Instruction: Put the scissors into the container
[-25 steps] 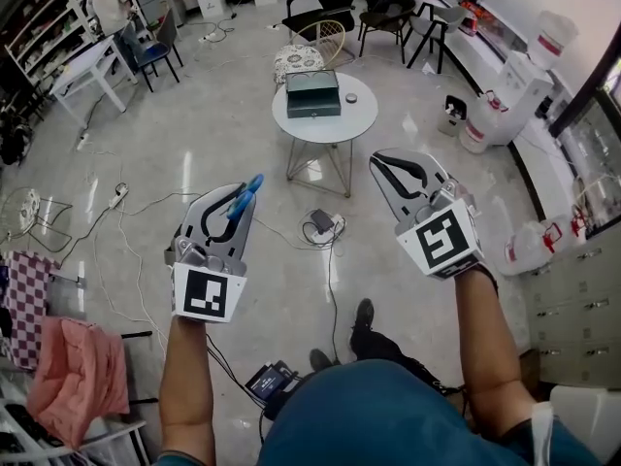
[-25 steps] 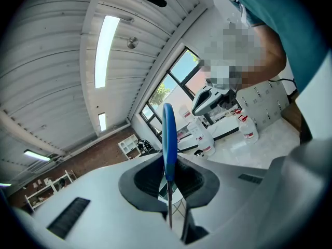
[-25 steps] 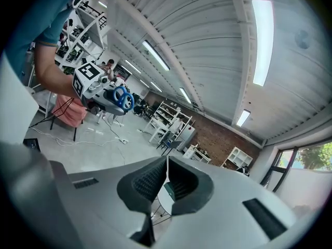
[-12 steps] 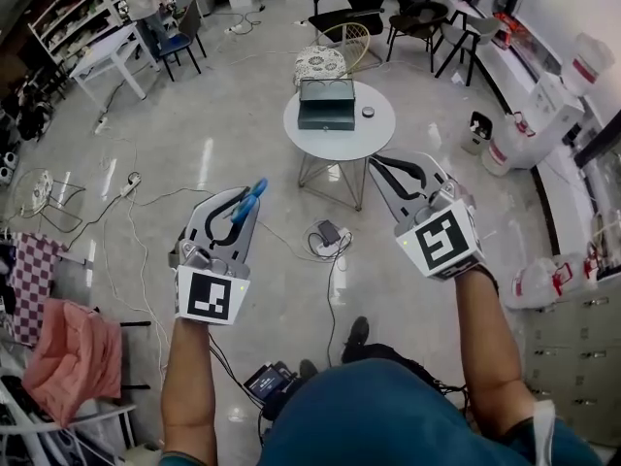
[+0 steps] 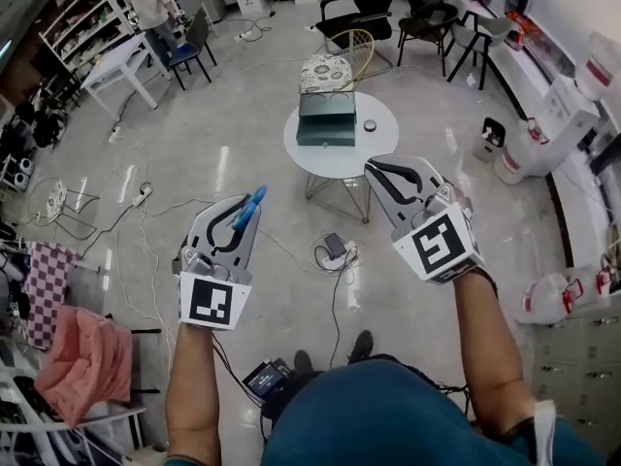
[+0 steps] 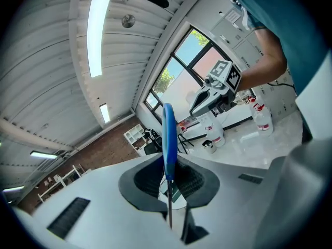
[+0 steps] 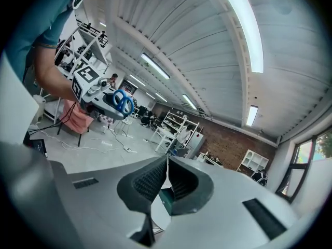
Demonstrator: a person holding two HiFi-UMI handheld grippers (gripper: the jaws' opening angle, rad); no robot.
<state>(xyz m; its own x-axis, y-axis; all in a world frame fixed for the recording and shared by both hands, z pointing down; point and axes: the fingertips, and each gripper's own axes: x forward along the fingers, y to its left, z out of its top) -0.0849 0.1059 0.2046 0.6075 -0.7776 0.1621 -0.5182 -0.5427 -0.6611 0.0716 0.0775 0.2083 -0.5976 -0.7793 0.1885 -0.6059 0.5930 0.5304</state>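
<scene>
Here, blue-handled scissors (image 6: 168,134) in left claw (image 5: 243,214), container (image 5: 326,120) well ahead.

Round white table (image 5: 342,160) stands on grey floor (image 5: 243,115). Tabletop: dark green container (image 5: 327,119) over the centre and far-left part. Small dark round object (image 5: 369,125) just beside it, toward the right edge. On the floor off the table's near edge: power strip (image 5: 335,247) with cables (image 5: 331,294).
</scene>
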